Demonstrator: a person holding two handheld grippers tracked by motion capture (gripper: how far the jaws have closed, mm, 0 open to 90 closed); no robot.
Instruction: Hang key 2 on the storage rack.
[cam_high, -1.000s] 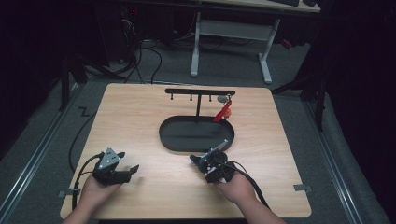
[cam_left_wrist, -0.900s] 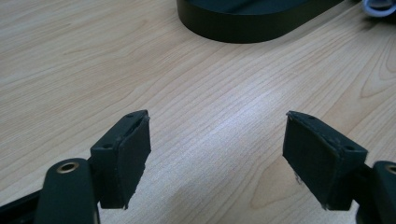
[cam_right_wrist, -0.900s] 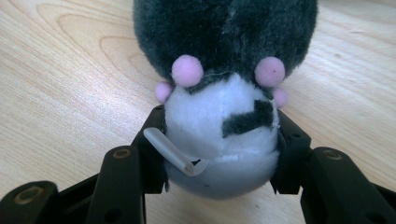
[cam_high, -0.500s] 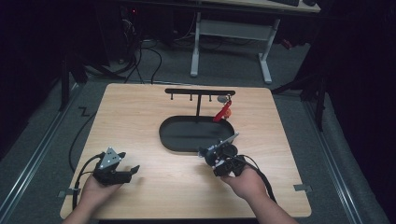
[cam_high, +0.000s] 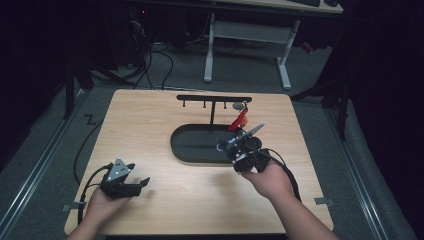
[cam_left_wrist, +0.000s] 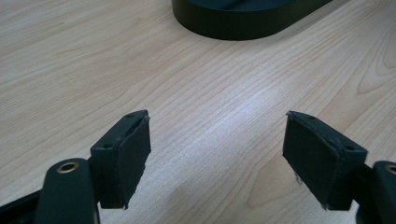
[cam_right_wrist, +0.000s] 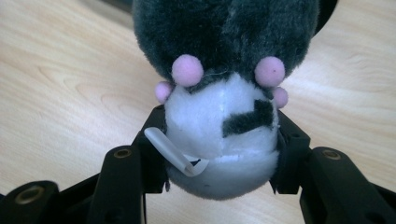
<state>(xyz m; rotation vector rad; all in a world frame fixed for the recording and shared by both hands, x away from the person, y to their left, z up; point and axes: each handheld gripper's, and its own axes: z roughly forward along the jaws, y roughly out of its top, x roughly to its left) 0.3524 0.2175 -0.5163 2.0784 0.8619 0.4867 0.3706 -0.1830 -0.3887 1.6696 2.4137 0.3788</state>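
Observation:
My right gripper (cam_right_wrist: 219, 154) is shut on a plush toy (cam_right_wrist: 224, 93). The toy is dark grey fur above and white below, with small pink dots and a white tag, and the pads press on its white part from both sides. In the high view the right gripper (cam_high: 230, 147) hangs over the right end of a black oval tray (cam_high: 190, 150). Near the table's front left, my left gripper (cam_high: 142, 182) rests low over the wood. Its jaws stand wide apart in the left gripper view (cam_left_wrist: 217, 154), with bare wood between them.
Behind the tray stands a black rack (cam_high: 214, 98) with several hooks, and a red thing (cam_high: 240, 120) hangs at its right end. The tray's near wall (cam_left_wrist: 243, 23) lies ahead of the left gripper. The table's edges drop to a dark floor with cables.
My right hand has lifted the plush toy up off the table and carried it a little farther away, over the tray's right end. The left hand has stayed put.

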